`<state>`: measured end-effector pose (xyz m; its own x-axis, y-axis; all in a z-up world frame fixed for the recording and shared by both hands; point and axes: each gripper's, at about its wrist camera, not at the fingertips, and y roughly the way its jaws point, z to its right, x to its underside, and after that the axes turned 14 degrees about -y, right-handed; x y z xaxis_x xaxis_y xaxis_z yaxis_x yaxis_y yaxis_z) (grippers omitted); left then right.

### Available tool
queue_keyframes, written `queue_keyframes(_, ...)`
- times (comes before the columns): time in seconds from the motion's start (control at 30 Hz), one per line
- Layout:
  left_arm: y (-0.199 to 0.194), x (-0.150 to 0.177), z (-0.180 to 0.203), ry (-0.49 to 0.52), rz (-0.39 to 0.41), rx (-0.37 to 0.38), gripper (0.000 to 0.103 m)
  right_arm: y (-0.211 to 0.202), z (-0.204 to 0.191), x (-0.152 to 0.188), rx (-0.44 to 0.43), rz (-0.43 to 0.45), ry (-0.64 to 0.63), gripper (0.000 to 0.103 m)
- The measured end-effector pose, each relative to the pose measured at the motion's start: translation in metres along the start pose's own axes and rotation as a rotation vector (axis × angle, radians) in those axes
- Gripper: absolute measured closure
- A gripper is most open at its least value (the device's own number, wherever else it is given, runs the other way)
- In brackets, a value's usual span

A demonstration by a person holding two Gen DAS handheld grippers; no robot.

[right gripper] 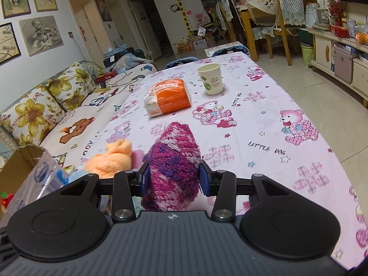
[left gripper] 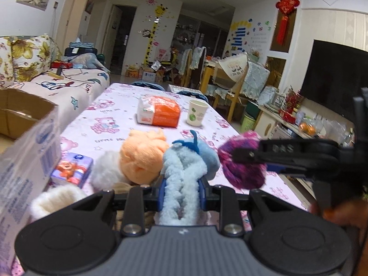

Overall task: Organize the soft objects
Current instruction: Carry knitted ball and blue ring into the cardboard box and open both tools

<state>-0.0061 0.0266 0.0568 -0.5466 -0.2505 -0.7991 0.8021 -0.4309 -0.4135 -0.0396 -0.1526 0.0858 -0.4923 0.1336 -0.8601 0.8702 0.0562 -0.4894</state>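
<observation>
Fuzzy blue sock (left gripper: 181, 184), nubbly magenta roll (right gripper: 172, 168)

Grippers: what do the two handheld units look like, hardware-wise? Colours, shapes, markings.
Both match. Left gripper and right gripper: matte black linkage arms with silver pivot bolts, blue finger pads, two round black discs flanking a ribbed grey body with a small white mark at its front edge. Seen side-on from the left wrist view, the right gripper's arm carries embossed lettering. No cables or sleeves visible.
</observation>
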Motion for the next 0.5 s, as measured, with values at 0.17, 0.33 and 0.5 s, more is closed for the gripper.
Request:
queue_keyframes(0.17, -0.012, -0.011, -0.01, -0.013, 0.045, -0.023, 0.077, -0.003, -0.011, 0.003, -0.032, 0.001, 0.008, 0.051)
queue_keyframes(0.33, -0.028, -0.023, -0.023, -0.037, 0.106, -0.061, 0.077, -0.006, -0.023, 0.001, -0.09, 0.018, 0.01, 0.051)
queue_keyframes(0.5, -0.049, -0.037, -0.038, -0.055, 0.191, -0.113, 0.077, -0.007, -0.044, -0.006, -0.162, 0.045, -0.02, 0.05)
